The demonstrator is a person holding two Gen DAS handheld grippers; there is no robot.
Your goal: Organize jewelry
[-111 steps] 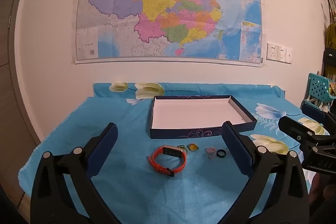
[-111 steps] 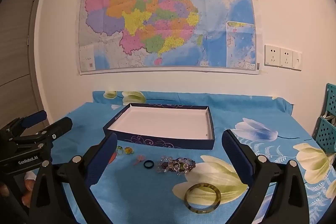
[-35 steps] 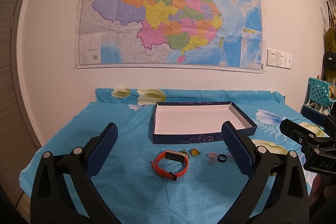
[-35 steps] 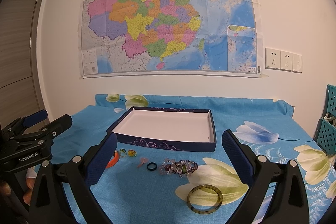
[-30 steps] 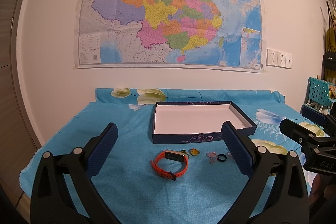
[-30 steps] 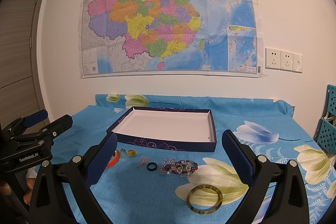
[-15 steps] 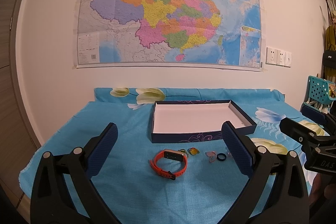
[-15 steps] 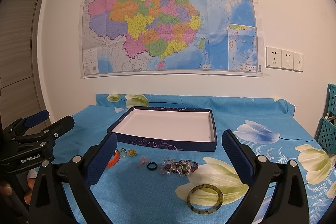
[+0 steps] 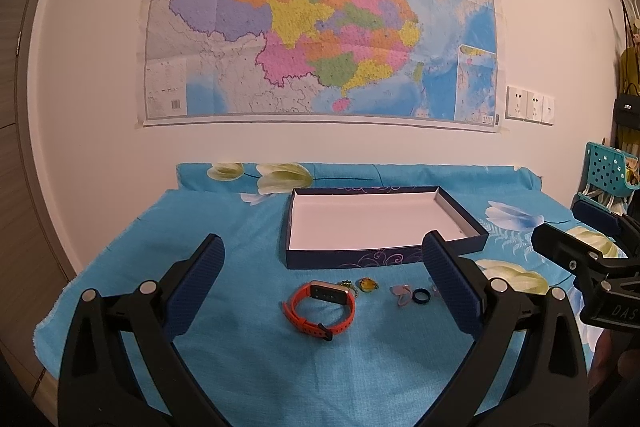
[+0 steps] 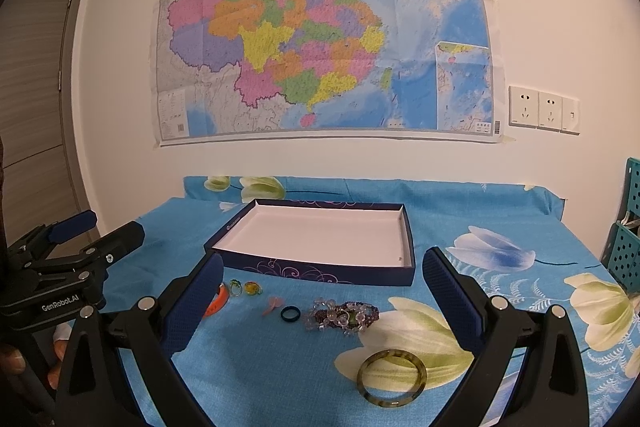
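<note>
Jewelry lies in a loose row on the blue floral cloth (image 10: 280, 367), just in front of the dark blue box (image 10: 320, 273), whose white interior holds nothing. From the person's left: orange band watch (image 9: 320, 309), two small ring-like pieces, green (image 10: 235, 285) and yellow (image 10: 253, 288), a pink trinket (image 10: 273, 305), a black ring (image 10: 290, 314), a beaded bracelet (image 10: 344, 315), and nearest the right wrist camera a mottled green bangle (image 10: 391, 378).

Step in hand, as judged: the very start, no piece yet moved into the box. Left gripper (image 9: 320, 259) spread wide, nothing between its blue pads, held above the cloth with the watch roughly centred ahead of it. Right gripper (image 10: 320, 275) equally wide and unloaded, the bracelet and bangle lying between its fingers' lines of sight.

Next move likely calls for a descent onto one piece; the watch stands on its edge and offers a clear pinch across the strap, while the flat rings would need a low, careful approach against the cloth.

Hard to make out:
- The pink trinket's type is unclear at this size.
- In the left view, the right finger hides the bracelet, and the bangle is not seen.
- In the right view, the left finger covers most of the watch.
- Table edges sit under the cloth.
</note>
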